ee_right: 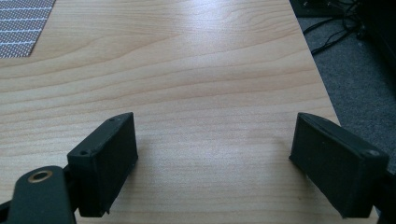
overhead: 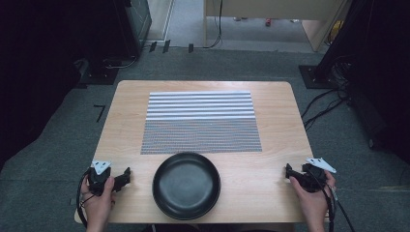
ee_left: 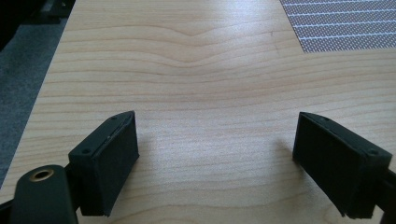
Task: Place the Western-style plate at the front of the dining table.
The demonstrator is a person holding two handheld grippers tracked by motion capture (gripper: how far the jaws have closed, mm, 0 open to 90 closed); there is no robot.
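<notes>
High view: bowl (overhead: pixel 186 185) at 6 o'clock on worktop (overhead: pixel 270 164), untouched; left hand-held gripper (overhead: pixel 126 177) and right hand-held gripper (overhead: pixel 288 172) spread, empty; nothing yet grasped.

No readable text, label, brand, number or sign appears on anything here.

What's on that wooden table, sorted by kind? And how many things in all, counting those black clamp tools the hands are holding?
Black bowl: 1
Striped grey-and-white mat: 1
Hand-held grippers: 2, the left gripper and the right gripper, both open with nothing between the jaws
Total: 4
</notes>
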